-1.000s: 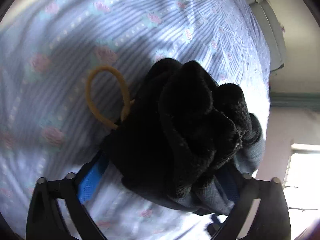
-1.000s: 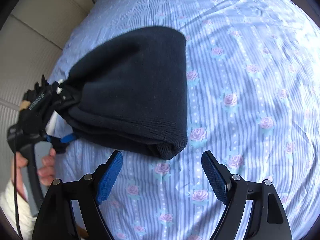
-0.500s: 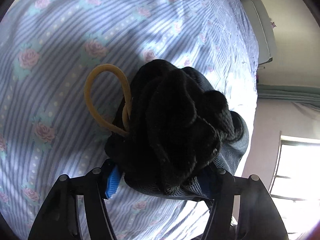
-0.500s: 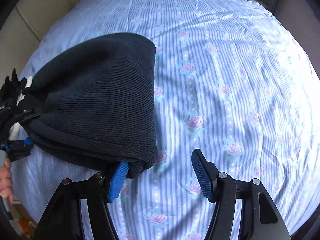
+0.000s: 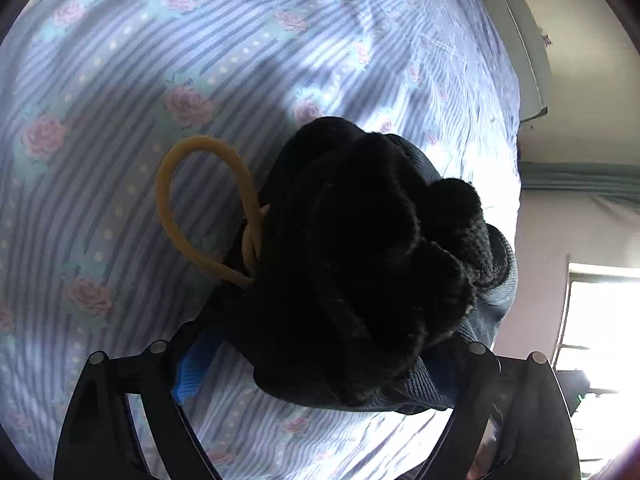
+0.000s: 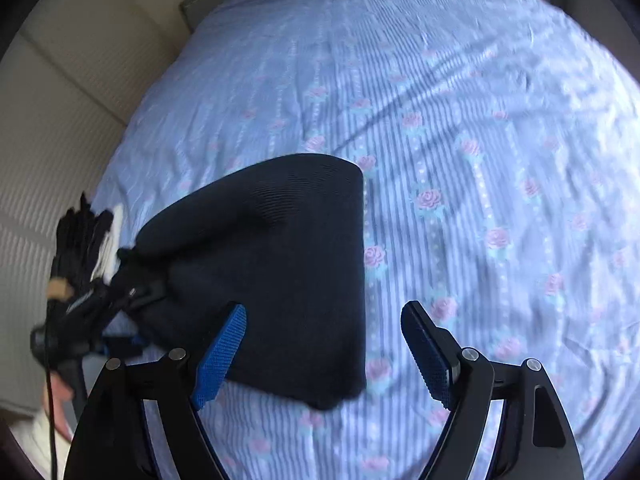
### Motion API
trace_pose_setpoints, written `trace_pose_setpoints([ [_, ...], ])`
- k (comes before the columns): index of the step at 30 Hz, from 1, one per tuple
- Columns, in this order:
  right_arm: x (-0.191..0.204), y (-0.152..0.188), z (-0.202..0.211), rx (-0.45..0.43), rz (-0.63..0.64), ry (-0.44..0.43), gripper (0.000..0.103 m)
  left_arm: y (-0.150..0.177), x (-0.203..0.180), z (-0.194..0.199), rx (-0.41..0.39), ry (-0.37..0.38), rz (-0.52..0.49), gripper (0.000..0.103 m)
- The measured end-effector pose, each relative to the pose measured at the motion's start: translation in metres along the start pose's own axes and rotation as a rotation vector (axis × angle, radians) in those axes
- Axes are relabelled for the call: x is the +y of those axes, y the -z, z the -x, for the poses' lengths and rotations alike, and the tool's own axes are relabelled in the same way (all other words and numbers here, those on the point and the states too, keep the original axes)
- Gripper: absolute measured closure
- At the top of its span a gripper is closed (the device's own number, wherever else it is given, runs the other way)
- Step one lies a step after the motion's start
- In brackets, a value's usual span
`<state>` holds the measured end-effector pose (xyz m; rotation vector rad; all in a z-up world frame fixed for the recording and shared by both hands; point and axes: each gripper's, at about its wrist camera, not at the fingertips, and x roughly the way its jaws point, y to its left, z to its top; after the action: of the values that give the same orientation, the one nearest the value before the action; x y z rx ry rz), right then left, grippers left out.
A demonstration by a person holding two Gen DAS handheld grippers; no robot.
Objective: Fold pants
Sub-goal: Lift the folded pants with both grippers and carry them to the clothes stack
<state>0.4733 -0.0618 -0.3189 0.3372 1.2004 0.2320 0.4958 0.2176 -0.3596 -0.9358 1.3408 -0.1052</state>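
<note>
The left hand-held gripper (image 5: 320, 364) is clamped on a thick bunched end of the pants (image 5: 360, 264), the dark cloth swelling out between its blue pads and hiding most of them; a tan drawstring loop (image 5: 192, 208) spills out just to the left of the wad, so this looks like the waistband end. From there the pants run out as a folded, wedge-shaped slab across the bed (image 6: 480, 120), whose striped rose-print sheet lies under it. The right hand-held gripper (image 6: 324, 352) hangs over the near edge of that slab with its fingers wide apart and nothing between them, the left pad above the cloth, the right one over bare sheet. The knit looks thick, soft and fleecy, limp rather than stiff, fairly light, and grippy enough not to slide. I'd judge the free corner just ahead of the right hand-held gripper the place to pinch, taking all layers together.
</note>
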Motion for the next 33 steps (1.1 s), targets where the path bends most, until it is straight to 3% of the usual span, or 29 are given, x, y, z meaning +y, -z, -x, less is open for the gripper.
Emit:
trace_pose_setpoints([
  [3, -0.012, -0.009, -0.025, 0.028, -0.105, -0.095, 0.023, -0.002, -0.003, -0.002, -0.006, 0.007, 0.0, 0.016],
  [5, -0.012, -0.009, -0.046, 0.052, -0.137, -0.129, 0.023, 0.0, -0.005, -0.004, -0.007, 0.034, 0.002, 0.028],
  [8, -0.016, -0.006, -0.065, 0.089, -0.185, -0.161, 0.025, -0.005, -0.02, -0.006, -0.007, 0.029, -0.022, 0.036],
  [10, -0.013, -0.004, -0.067, 0.095, -0.208, -0.185, 0.043, -0.006, -0.03, 0.001, -0.01, 0.008, -0.068, 0.04],
  [13, 0.003, -0.001, -0.057, 0.083, -0.154, -0.135, 0.052, -0.004, -0.043, 0.006, -0.027, -0.01, -0.109, 0.043],
  [21, 0.049, 0.006, 0.01, -0.014, -0.06, -0.116, 0.055, 0.015, -0.067, 0.068, -0.111, 0.041, -0.197, 0.044],
  [27, 0.091, 0.03, 0.073, -0.086, 0.013, -0.124, 0.055, 0.048, -0.058, 0.126, -0.173, 0.091, -0.207, 0.044],
  [33, 0.123, 0.068, 0.138, -0.149, 0.053, -0.118, 0.055, 0.081, -0.039, 0.192, -0.183, 0.133, -0.253, 0.044],
])
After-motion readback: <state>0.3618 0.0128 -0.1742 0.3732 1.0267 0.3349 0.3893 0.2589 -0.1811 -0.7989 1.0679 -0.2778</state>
